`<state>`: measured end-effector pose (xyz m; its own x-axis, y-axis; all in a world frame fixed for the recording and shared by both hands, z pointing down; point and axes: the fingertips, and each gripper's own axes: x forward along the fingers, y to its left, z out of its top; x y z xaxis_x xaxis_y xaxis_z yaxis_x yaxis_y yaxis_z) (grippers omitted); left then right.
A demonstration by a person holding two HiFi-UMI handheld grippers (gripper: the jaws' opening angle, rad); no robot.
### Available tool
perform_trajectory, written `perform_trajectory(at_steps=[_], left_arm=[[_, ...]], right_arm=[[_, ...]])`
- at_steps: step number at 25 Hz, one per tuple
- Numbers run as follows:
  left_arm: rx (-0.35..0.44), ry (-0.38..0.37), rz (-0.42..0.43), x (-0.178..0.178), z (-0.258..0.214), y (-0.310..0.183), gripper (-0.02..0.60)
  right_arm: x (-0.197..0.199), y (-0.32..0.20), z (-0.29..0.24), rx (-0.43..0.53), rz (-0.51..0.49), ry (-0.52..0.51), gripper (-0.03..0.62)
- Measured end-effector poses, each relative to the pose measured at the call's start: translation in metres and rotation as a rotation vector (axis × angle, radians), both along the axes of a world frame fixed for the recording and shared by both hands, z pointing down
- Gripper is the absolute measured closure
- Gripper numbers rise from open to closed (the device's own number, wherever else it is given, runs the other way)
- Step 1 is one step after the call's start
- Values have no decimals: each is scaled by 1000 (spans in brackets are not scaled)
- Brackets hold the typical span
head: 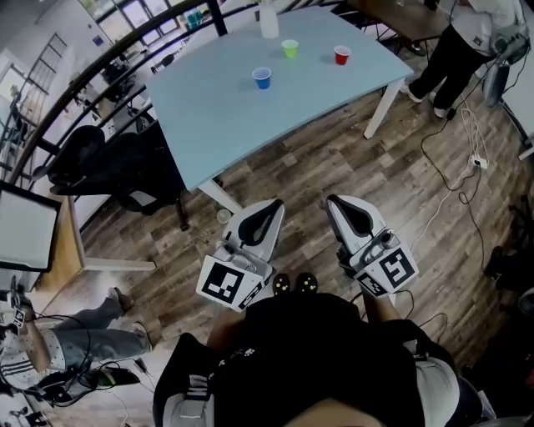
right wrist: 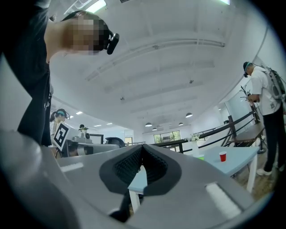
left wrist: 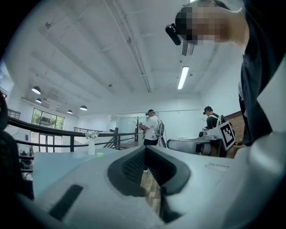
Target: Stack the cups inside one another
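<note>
Three small cups stand apart on the far part of the pale blue table (head: 217, 108): a blue cup (head: 262, 77), a green cup (head: 289, 48) and a red cup (head: 341, 55). Both grippers hang over the wooden floor close to my body, well short of the table. My left gripper (head: 260, 215) is shut with nothing between its jaws, and so is my right gripper (head: 342, 207). The right gripper view shows the red cup (right wrist: 222, 156) and green cup (right wrist: 200, 157) far off at the right. In the left gripper view only the green cup (left wrist: 100, 154) shows.
A white vase (head: 269, 21) stands at the table's far edge. Black chairs (head: 108, 167) crowd the table's left side. One person (head: 467, 42) stands at the far right, another sits at the lower left (head: 75, 342). Cables (head: 467, 167) lie on the floor at the right.
</note>
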<state>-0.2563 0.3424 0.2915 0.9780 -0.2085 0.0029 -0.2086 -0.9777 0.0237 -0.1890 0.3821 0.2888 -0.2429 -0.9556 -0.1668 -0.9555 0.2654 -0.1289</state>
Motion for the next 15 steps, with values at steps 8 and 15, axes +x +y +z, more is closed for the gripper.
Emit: perform_trajectory(at_steps=[8, 15], left_arm=[[-5, -3, -12, 21, -1, 8, 598], [4, -12, -21, 38, 0, 19, 598]], right_arm=[[22, 10, -1, -9, 0, 14, 589], [39, 22, 1, 1, -9, -1, 589]])
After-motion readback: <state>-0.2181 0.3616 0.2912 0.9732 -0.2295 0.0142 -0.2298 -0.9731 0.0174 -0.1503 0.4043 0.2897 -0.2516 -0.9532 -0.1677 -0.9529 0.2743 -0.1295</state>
